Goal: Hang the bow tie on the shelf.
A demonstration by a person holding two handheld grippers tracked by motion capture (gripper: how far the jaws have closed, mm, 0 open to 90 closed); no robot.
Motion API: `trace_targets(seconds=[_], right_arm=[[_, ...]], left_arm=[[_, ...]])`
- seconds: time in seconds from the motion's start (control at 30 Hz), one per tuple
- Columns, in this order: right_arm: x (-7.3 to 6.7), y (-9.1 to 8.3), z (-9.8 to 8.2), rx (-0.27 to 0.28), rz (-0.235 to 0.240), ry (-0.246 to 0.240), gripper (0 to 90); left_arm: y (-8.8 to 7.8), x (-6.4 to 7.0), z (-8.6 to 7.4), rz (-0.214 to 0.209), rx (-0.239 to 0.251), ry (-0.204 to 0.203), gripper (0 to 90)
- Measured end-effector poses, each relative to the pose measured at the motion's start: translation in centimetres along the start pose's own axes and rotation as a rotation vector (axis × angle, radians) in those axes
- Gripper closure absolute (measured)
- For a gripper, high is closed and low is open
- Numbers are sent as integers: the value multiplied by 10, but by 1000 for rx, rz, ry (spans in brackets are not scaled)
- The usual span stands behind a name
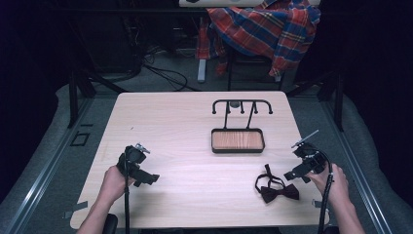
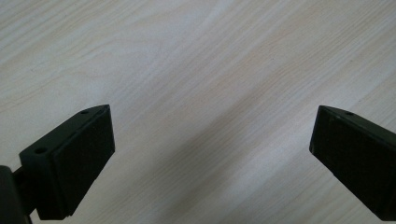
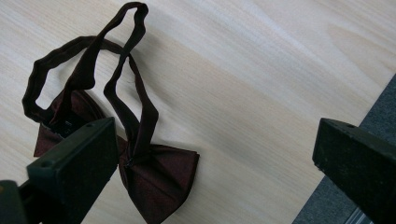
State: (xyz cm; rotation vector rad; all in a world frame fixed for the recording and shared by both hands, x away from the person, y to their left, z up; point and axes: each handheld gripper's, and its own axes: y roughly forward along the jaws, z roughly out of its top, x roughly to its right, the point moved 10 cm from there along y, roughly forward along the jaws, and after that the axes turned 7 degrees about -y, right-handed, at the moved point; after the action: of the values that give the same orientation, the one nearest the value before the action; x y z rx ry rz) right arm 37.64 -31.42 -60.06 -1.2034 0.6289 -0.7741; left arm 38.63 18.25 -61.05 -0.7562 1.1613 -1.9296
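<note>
A dark maroon bow tie with a looped strap lies flat near the table's front right. In the right gripper view the bow tie sits low and left, partly behind the left jaw. My right gripper hovers just right of it, jaws wide apart with nothing between them. My left gripper is held at the front left, open over bare wood. A black wire stand with a wooden tray base and a hooked top bar stands at the middle right.
The light wooden table has its right edge close to my right gripper. A chair draped with a plaid shirt stands beyond the far edge. Cables lie on the floor behind.
</note>
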Motion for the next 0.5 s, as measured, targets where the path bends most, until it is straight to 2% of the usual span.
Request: trace_targets(seconds=[0.07, 0.13, 0.17, 0.23, 0.3, 0.33, 0.4, 0.47, 0.5], right_arm=[[-3, 2, 1, 5, 12, -1, 1], [-3, -1, -1, -20, 20, -30, 1], [-3, -1, 0, -10, 16, -37, 1], [-7, -2, 3, 14, 37, -34, 1], [-5, -4, 3, 10, 20, -56, 1], [-7, -4, 5, 39, 26, -35, 1], [-7, -4, 6, 47, 27, -42, 1], [-8, -4, 5, 24, 40, -63, 1], [-9, -2, 7, 43, 37, -51, 1]], left_arm=[[0, 1, 0, 1, -2, 2, 1], [0, 1, 0, 5, -1, 5, 1], [0, 1, 0, 6, -2, 6, 1], [0, 1, -1, 6, -1, 5, 1], [0, 1, 0, 7, 1, 4, 1], [0, 1, 0, 6, -2, 5, 1], [0, 2, 0, 6, -3, 5, 1], [1, 2, 0, 6, -2, 9, 1], [1, 2, 0, 5, -2, 10, 1]])
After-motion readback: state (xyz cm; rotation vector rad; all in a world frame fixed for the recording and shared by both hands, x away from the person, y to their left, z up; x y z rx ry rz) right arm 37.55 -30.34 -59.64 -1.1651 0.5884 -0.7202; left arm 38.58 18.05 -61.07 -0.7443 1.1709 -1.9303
